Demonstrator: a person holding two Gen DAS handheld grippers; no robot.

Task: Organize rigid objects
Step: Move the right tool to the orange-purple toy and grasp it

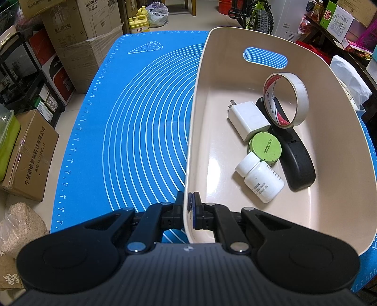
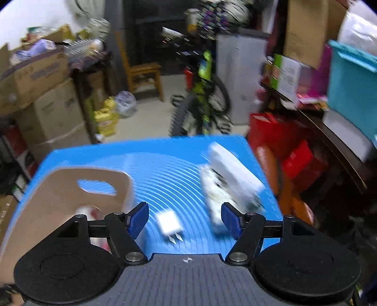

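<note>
Beige bin (image 1: pixel 200 131) wall pinched by my left gripper (image 1: pixel 189 207) to steady it, my right gripper (image 2: pixel 185 222) spread wide, empty, plug (image 2: pixel 169 223) at twelve o'clock.

Sitting in one beige bin (image 1: pixel 200 117): one tape roll (image 1: pixel 301 94), one white charger (image 1: pixel 247 122), one green tin (image 1: pixel 265 147), one white bottle (image 1: pixel 261 180), one black case (image 1: pixel 298 164). Lying outside: one charger (image 2: pixel 170 222), one white box (image 2: pixel 233 174).

Pale floor (image 1: pixel 179 22), stacked cardboard boxes (image 1: pixel 87 40), wooden chair (image 2: pixel 143 75)
</note>
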